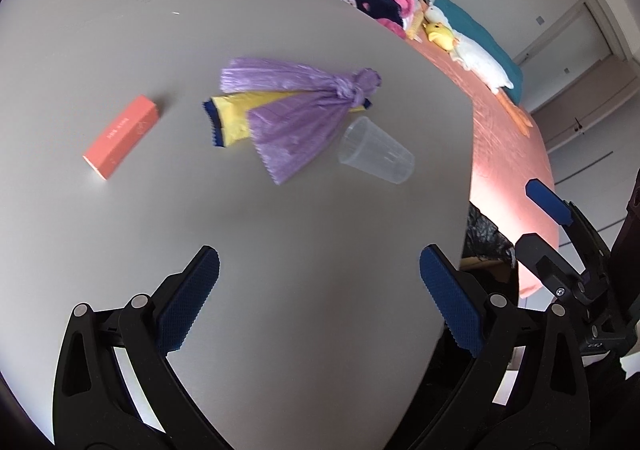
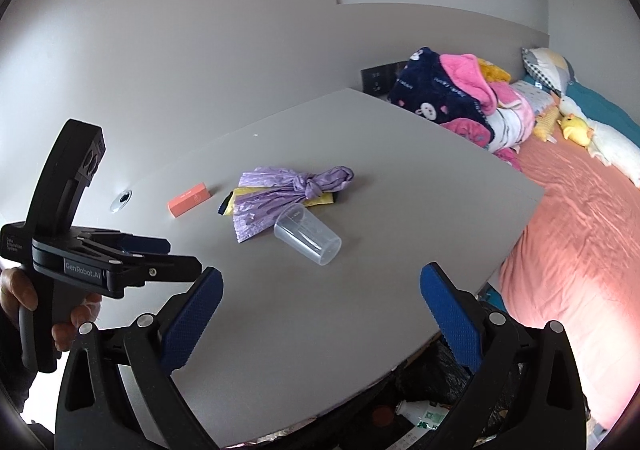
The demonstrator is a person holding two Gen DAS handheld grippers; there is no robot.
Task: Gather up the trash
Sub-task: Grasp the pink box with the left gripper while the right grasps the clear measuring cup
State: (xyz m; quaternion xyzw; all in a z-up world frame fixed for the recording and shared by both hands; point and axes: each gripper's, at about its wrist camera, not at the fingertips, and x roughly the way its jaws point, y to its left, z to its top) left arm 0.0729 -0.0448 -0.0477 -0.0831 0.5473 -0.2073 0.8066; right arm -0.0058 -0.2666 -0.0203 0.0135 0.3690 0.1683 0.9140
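Trash spread on the grey desk (image 1: 120, 30), both tongs empty above its near edge.

Left wrist view: the left tongs (image 1: 320, 302) stand wide apart at the bottom; mid-frame lie a knotted purple bag (image 1: 304, 106) over a yellow wrapper (image 1: 234, 114), a clear plastic cup (image 1: 376, 152) on its side just right, a coral box (image 1: 122, 136) at left.
Right wrist view: the right tongs (image 2: 322, 314) gape, holding nothing; the same items sit mid-frame, and a bed (image 2: 580, 230) is at right.
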